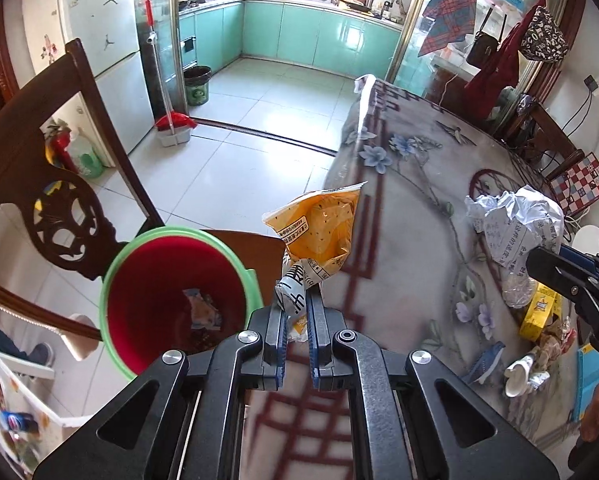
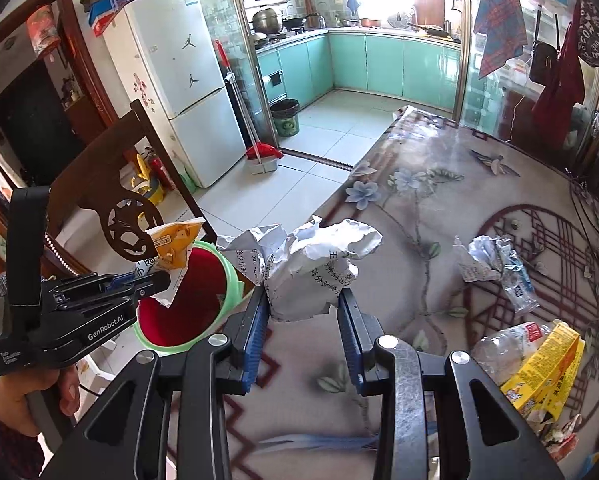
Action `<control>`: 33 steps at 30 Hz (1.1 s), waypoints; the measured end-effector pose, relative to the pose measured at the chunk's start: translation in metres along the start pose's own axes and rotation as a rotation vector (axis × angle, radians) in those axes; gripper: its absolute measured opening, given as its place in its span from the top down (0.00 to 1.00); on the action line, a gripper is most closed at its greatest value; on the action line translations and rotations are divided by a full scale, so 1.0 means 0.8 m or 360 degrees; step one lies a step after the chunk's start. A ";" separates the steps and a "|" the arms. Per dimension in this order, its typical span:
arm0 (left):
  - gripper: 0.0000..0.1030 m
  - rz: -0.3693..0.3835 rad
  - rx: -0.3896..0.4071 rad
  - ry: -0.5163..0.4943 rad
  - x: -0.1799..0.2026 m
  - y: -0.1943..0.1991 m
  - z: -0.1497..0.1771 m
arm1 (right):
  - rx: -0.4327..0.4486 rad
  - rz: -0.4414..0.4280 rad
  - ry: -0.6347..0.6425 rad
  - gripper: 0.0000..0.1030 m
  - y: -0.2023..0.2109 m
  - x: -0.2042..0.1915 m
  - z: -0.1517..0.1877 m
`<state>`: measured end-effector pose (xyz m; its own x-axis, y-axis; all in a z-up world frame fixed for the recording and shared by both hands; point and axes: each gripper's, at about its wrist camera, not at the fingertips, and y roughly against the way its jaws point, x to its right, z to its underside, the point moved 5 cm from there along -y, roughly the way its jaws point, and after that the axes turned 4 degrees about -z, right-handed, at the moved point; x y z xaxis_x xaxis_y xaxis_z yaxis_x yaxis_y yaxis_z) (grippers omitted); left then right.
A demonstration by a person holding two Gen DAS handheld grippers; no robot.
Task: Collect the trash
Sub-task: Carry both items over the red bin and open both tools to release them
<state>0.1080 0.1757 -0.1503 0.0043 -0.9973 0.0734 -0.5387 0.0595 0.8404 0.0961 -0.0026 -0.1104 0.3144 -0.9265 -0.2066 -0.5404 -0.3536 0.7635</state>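
Observation:
My left gripper [image 1: 298,300] is shut on an orange snack wrapper [image 1: 321,228] and holds it just right of the red bin with a green rim [image 1: 175,300], at the table's left edge. The bin holds a scrap of trash. In the right wrist view the left gripper [image 2: 159,280] holds the wrapper [image 2: 175,246] over the bin [image 2: 187,304]. My right gripper [image 2: 303,300] is shut on a crumpled printed paper ball [image 2: 303,268], held above the table; the ball also shows in the left wrist view [image 1: 515,220].
The flower-patterned table [image 2: 399,200] carries another crumpled paper [image 2: 487,258], a clear plastic bottle [image 2: 503,344], a yellow carton [image 2: 547,368] and small scraps. A dark wooden chair [image 1: 39,160] stands beside the bin. Tiled floor, fridge and broom lie beyond.

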 end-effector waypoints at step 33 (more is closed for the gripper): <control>0.92 -0.0182 -0.0215 0.0282 -0.223 -0.075 0.024 | -0.0276 -0.0299 0.0178 0.69 -0.198 -0.210 -0.016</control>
<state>0.1235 0.3491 -0.2240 0.2129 -0.9754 0.0566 -0.4085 -0.0362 0.9120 0.1386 0.2104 -0.1890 0.4856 -0.8236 -0.2929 -0.3258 -0.4815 0.8137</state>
